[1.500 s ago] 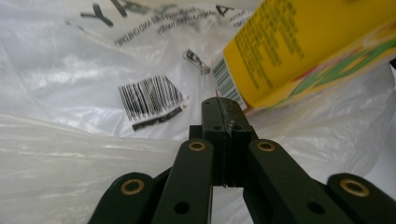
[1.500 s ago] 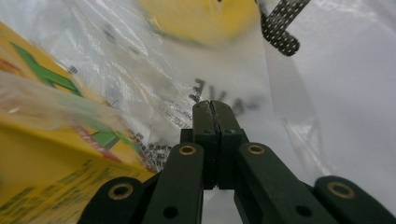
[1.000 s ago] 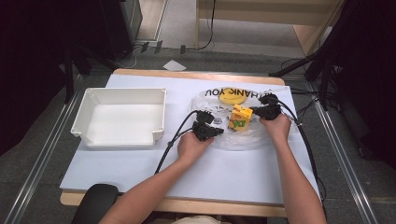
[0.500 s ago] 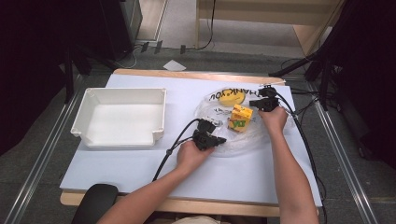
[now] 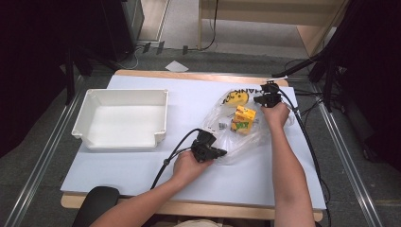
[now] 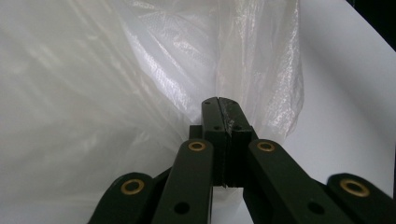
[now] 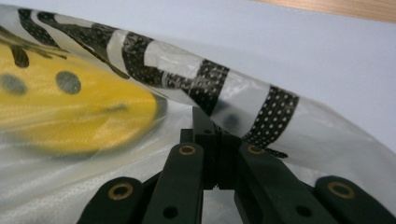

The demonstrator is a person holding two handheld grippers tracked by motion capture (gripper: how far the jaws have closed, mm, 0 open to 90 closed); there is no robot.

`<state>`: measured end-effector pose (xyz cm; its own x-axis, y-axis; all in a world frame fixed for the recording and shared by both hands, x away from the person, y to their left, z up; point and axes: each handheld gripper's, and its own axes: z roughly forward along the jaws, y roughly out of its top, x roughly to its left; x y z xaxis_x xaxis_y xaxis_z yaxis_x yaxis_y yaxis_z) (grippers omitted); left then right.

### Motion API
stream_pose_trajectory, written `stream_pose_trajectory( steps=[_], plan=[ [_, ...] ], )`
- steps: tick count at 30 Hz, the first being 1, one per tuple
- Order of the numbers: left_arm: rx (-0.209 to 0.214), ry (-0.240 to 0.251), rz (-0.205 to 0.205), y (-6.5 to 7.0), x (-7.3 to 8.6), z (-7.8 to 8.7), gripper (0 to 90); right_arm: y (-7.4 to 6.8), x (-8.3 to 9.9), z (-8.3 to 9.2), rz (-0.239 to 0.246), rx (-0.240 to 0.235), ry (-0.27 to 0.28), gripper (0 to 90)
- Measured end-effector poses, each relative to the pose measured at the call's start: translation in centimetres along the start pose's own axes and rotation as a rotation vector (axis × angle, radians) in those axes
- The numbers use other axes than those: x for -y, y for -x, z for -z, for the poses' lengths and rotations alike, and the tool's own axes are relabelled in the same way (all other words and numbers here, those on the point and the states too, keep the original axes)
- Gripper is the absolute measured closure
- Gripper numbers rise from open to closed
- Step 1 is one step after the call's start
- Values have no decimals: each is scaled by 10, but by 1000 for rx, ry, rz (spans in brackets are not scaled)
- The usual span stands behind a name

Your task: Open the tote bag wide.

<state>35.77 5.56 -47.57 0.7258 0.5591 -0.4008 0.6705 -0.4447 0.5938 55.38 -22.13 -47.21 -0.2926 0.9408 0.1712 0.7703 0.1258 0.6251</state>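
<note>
Two grippers, left gripper (image 5: pixel 220 152) and right gripper (image 5: pixel 261 99), fingers pinched tight on the clear printed plastic bag (image 5: pixel 241 135), right of the white plastic tray (image 5: pixel 120 118) on the pale blue surface (image 5: pixel 132 165); grey floor (image 5: pixel 42 156) around.

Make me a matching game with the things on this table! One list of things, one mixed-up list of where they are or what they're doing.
Things:
1. white tray
2. yellow carton
3. left tool
4. right tool

Places or states:
A. inside the clear plastic bag
B. pinching the bag's far edge, by the black lettering
C. pinching the bag's near edge
D. on the left side of the table, nothing in it

Pairs: 1-D, 2-A, 3-C, 4-B
</note>
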Motion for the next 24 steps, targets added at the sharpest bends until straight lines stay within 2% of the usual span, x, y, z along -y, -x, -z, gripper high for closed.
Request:
stream_pose_trajectory(
  steps=[5,14,16,18,19,21,24],
  plan=[
    [2,-4,-8,0,3,4,900,-1,-7,-6,0,25,7,900],
    [-6,8,-9,-3,4,5,900,-4,-13,-14,-7,33,36,900],
    [-10,11,-4,-4,1,4,900,-7,-14,-16,3,47,43,900],
    [-7,13,-8,-5,0,3,900,-6,-15,-16,14,83,47,900],
    [-8,10,-5,-6,0,3,900,-6,-15,-16,-3,80,46,900],
    [-11,13,-5,-6,-1,2,900,-8,-15,-17,-16,25,46,900],
    [-12,13,-2,-8,-5,0,900,-11,-14,-17,5,33,45,900]
  ],
)
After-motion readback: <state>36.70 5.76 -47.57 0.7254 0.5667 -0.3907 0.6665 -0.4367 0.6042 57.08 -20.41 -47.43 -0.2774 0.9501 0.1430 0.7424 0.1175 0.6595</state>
